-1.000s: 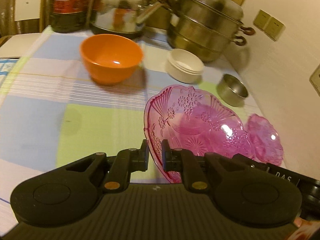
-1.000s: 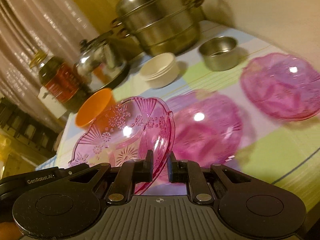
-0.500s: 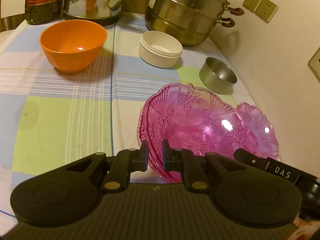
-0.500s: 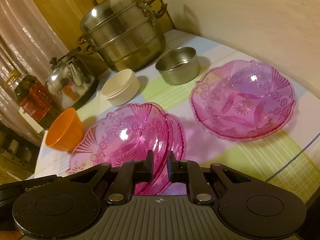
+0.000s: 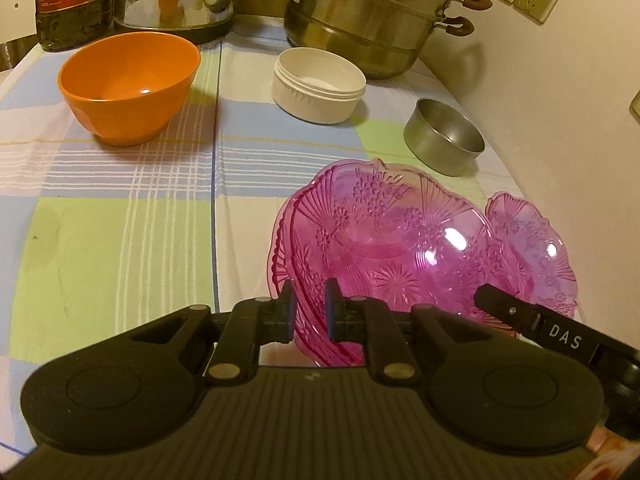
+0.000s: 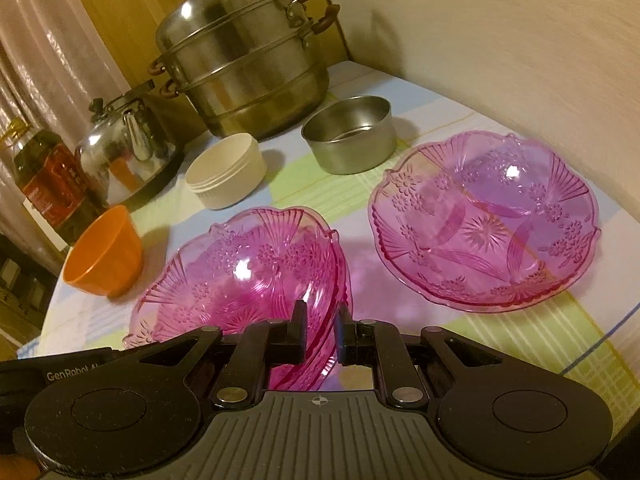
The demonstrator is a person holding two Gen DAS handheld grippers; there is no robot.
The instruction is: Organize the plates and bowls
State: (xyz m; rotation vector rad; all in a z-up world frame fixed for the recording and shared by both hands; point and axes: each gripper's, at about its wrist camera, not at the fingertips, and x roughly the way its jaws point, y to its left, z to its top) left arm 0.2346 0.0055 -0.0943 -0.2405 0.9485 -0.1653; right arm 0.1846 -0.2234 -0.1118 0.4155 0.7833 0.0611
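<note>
A wide stretch of checked tablecloth [image 5: 120, 248] is lying bare on the near left, giving open passage. Far left, an orange bowl [image 5: 128, 84] is blocking the way, with a white tub [image 5: 318, 86] and steel tin [image 5: 444, 136] standing beyond the stacked pink bowls [image 5: 384, 248]. A steamer pot [image 6: 244, 60], kettle [image 6: 128, 148] and bottle [image 6: 44, 180] are walling the far edge, while another pink bowl [image 6: 486, 220] is filling the right.

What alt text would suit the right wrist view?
The right claw grips the rim of a pink glass plate nested on another, with the left claw at its far edge. A third pink plate lies alongside; behind stand an orange bowl, white tub, metal tin and steamer pot.
</note>
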